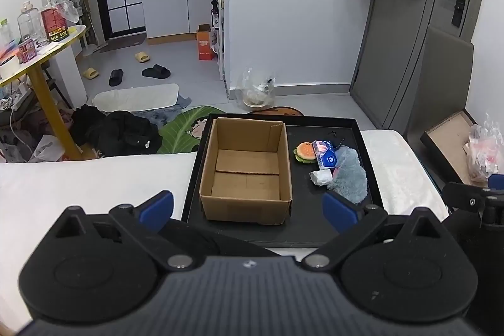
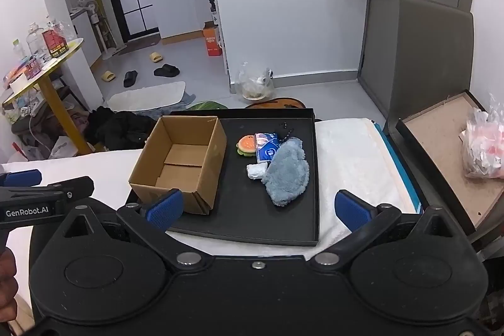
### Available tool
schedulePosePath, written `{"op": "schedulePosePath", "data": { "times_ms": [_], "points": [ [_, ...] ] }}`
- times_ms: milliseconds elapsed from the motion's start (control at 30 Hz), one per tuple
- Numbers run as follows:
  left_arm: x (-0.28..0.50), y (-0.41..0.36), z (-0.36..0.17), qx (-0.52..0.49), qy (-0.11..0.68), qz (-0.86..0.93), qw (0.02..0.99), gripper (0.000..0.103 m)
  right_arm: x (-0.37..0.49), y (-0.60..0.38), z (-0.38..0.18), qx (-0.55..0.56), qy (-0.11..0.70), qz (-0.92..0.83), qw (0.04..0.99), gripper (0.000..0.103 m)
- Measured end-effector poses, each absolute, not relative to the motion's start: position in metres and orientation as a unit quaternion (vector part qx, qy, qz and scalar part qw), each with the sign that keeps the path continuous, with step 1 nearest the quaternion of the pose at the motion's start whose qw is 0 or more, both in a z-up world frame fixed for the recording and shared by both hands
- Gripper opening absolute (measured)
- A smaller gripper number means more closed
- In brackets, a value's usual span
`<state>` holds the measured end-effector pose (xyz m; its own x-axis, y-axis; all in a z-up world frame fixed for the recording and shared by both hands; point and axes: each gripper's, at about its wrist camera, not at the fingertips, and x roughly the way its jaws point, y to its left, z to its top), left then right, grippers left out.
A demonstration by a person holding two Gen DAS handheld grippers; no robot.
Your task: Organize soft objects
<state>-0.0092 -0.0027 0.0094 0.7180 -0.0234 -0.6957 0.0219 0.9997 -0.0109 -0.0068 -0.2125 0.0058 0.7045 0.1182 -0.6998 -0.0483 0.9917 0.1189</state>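
1. The soft objects lie in a loose cluster on the right half of the black tray (image 2: 302, 229): a blue-grey plush cloth (image 2: 288, 173), a blue tissue pack (image 2: 267, 147), a small white wad (image 2: 255, 171) and a burger-shaped toy (image 2: 246, 144). The cloth touches the tissue pack and the wad; the burger toy sits just beside the pack.
2. The cardboard box (image 2: 201, 178) stands open on the left half of the same tray, and its interior is bare.
3. Judged from this, nothing is sorted yet: all four items remain outside the box, if the box is the intended receptacle.
4. The right gripper (image 2: 258, 208) hovers above the near edge of the tray, its fingers (image 2: 165, 207) spread wide, nothing between them.
5. The left gripper (image 1: 249, 207) is held over the near side of the box, fingers (image 1: 340, 210) likewise wide apart and holding nothing.
6. The tray rests on a white bed (image 1: 78, 188). Beyond it are the floor with slippers (image 1: 156, 72), a yellow-legged side table (image 1: 47, 103) and a grey door (image 1: 406, 52).
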Motion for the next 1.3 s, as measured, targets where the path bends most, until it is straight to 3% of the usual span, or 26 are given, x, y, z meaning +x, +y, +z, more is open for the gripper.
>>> {"op": "schedulePosePath", "data": {
  "times_ms": [1300],
  "points": [
    [-0.0156,-0.002,0.0143,-0.002,0.367,-0.011,0.93,0.1,-0.0133,-0.2107,0.0117,0.048,0.375,0.05,0.924,0.103]
  ]
}}
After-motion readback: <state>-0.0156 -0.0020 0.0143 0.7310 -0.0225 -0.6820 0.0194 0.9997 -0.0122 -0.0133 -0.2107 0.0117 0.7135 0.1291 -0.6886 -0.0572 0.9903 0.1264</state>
